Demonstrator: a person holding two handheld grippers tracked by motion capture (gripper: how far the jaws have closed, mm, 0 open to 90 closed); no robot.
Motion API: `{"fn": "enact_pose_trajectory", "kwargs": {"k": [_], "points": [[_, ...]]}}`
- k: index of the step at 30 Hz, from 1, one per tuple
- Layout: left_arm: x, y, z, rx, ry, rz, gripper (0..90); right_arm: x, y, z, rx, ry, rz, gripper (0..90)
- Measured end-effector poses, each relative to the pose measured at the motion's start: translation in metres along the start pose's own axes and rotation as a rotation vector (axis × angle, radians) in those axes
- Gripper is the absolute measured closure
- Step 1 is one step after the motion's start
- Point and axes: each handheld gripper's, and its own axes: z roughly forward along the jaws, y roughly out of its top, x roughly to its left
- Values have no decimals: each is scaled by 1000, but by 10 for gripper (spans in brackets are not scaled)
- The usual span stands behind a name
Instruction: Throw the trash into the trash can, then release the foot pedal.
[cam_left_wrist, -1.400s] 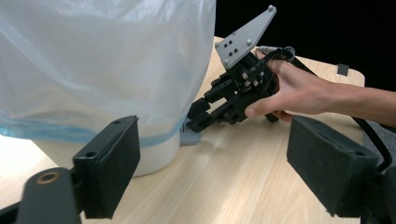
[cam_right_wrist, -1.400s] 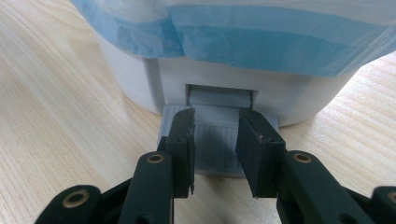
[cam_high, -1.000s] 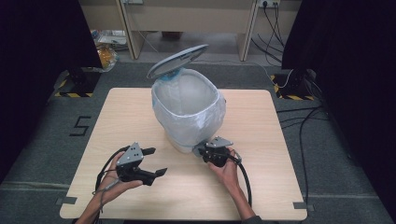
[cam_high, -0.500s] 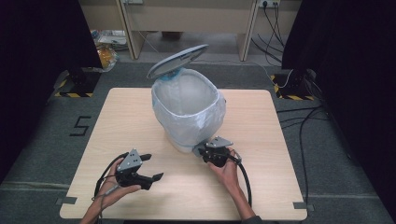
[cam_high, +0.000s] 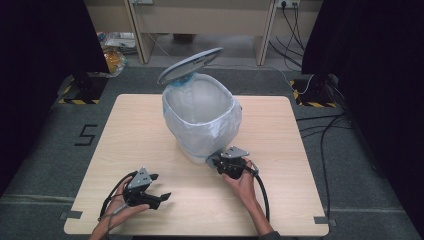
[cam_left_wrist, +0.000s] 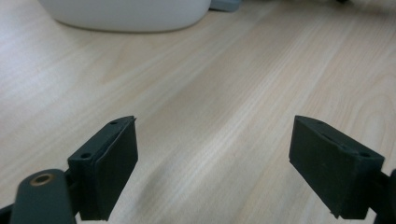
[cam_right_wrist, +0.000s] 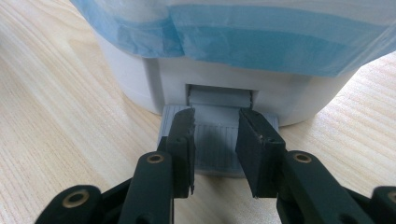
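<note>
At the bin's (cam_high: 200, 117) pedal (cam_right_wrist: 217, 140), right hand-held gripper (cam_right_wrist: 215, 140) pressing down, closed together, left hand-held gripper (cam_high: 150, 192) low, jaws apart.

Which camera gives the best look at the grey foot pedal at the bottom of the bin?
The right gripper view: the pedal sits close up at the bin base, its ribbed top plain, with the right gripper pressing down on it. The high view has it as a small grey tab. The left gripper view catches a grey corner.
</note>
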Motion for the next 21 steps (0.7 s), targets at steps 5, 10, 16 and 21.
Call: {"fn": "enact_pose_trajectory", "kwargs": {"k": [5,10,16,21], "points": [[1,-6,5,38,25,7,151,0,0,0,1,0,0,669],[0,-13,8,67,22,13,147,0,0,0,1,-1,0,668],[2,-14,8,64,18,10,149,0,0,0,1,-1,1,668],[2,-14,8,64,21,10,150,0,0,0,1,-2,0,668]]}}
